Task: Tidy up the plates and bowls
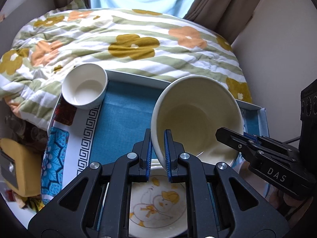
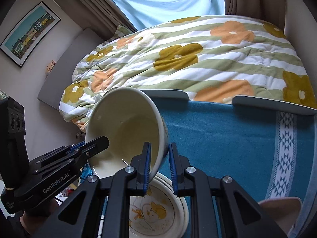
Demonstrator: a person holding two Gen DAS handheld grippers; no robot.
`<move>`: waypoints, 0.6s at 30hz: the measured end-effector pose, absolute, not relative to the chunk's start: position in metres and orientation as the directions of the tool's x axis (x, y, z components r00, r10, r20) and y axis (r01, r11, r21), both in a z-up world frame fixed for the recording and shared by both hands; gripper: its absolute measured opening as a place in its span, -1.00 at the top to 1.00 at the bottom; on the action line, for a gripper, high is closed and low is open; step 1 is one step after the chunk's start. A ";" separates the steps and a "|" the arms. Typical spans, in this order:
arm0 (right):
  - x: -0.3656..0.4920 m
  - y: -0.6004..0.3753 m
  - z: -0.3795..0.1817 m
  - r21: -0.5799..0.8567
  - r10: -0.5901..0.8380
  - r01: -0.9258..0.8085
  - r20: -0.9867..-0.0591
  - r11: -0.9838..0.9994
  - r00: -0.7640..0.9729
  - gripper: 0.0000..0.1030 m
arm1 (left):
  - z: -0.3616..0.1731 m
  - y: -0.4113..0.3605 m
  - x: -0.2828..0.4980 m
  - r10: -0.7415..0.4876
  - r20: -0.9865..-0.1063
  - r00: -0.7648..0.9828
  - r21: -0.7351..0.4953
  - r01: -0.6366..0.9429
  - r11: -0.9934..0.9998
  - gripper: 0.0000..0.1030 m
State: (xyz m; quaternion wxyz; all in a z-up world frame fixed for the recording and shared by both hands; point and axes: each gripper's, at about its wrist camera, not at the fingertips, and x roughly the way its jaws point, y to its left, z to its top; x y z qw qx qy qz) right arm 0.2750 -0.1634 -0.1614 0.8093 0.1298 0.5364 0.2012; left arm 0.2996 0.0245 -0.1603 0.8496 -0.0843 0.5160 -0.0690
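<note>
A large cream bowl (image 1: 194,119) (image 2: 122,127) hangs tilted above a stack of plates with a duck drawing (image 1: 158,202) (image 2: 152,214). My left gripper (image 1: 158,154) is shut on the bowl's near-left rim, one pad inside and one outside. My right gripper (image 2: 159,166) is shut on the opposite side of the rim; in the left wrist view it (image 1: 229,136) reaches in from the right. The left gripper (image 2: 99,140) shows at the left of the right wrist view. A small white bowl (image 1: 84,87) sits on the tray's far left corner.
The tray (image 1: 138,75) (image 2: 168,94) is lined with a blue cloth (image 1: 122,119) and lies on a bed with a floral duvet (image 1: 128,39). A patterned cloth (image 1: 57,150) hangs off the tray's left side. A yellow object (image 1: 15,168) sits far left. Curtains hang behind.
</note>
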 end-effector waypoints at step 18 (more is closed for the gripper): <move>0.156 -0.329 -0.151 0.389 0.375 -0.049 -0.835 0.920 0.402 0.68 | -0.164 -0.150 0.202 -0.294 -0.878 0.377 -0.234 0.198 0.952 0.81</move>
